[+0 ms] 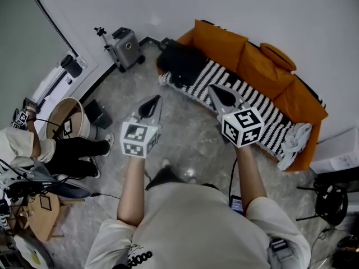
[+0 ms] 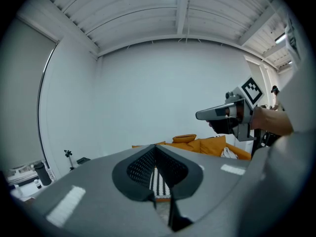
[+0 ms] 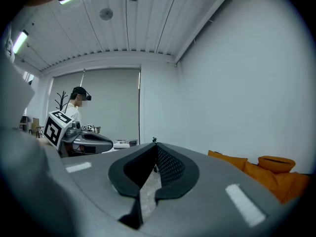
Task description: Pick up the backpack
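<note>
Where backpack (image 1: 182, 66) lies on sofa (image 1: 224, 43) — grey suitcase (image 1: 126, 46), perhaps, nearby.

Head camera looks steeply down onto the orange cushioned sofa (image 1: 263, 66), upper right; both gripper cameras look nearly level along their own jaws, sharing that sofa low in frame.

No text can be read with certainty. Black lettering is seen on the pale grey fabric T-shirt (image 1: 190, 223) at six o'clock, cut off and illegible.
</note>
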A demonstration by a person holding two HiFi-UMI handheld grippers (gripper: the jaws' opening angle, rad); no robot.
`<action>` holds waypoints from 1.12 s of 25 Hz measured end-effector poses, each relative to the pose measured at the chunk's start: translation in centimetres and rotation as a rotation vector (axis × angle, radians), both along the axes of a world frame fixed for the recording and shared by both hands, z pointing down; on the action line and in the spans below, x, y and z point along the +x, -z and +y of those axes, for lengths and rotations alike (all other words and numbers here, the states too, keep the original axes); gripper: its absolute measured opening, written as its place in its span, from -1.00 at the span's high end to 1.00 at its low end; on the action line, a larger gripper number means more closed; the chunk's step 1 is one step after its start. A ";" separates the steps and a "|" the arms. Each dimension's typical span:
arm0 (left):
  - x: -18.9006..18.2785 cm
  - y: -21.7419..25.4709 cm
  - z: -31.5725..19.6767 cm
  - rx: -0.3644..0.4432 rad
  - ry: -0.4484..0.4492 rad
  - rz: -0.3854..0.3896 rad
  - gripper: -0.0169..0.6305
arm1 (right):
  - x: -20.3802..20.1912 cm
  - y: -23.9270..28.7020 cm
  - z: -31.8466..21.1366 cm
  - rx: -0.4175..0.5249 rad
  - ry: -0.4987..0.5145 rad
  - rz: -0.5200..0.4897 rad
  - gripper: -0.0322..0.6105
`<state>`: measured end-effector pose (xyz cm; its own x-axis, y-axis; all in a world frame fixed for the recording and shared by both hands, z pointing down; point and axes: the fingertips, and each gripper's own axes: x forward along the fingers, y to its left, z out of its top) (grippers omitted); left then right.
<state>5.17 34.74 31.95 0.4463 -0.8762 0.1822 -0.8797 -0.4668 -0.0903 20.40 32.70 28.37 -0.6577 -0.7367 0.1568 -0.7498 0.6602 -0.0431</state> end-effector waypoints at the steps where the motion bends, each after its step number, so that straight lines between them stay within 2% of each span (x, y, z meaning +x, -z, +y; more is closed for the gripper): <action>1: 0.1 0.1 -0.1 0.003 0.001 0.001 0.92 | 0.2 0.0 -0.1 0.001 -0.003 0.002 0.89; 6: 0.4 0.4 -1.5 0.017 -0.007 0.003 0.92 | 0.2 0.1 -1.3 0.004 0.001 0.007 0.89; 13: -0.3 -0.3 -6.3 0.023 -0.021 0.030 0.92 | -0.4 -0.3 -5.5 0.012 -0.014 0.021 0.89; 18: -2.1 -1.3 -12.3 0.021 -0.015 0.047 0.92 | -1.3 -0.7 -11.1 0.013 -0.031 0.027 0.89; 28: -7.9 -0.7 -25.8 0.020 -0.006 0.065 0.92 | -6.8 0.6 -23.6 0.019 -0.038 0.053 0.89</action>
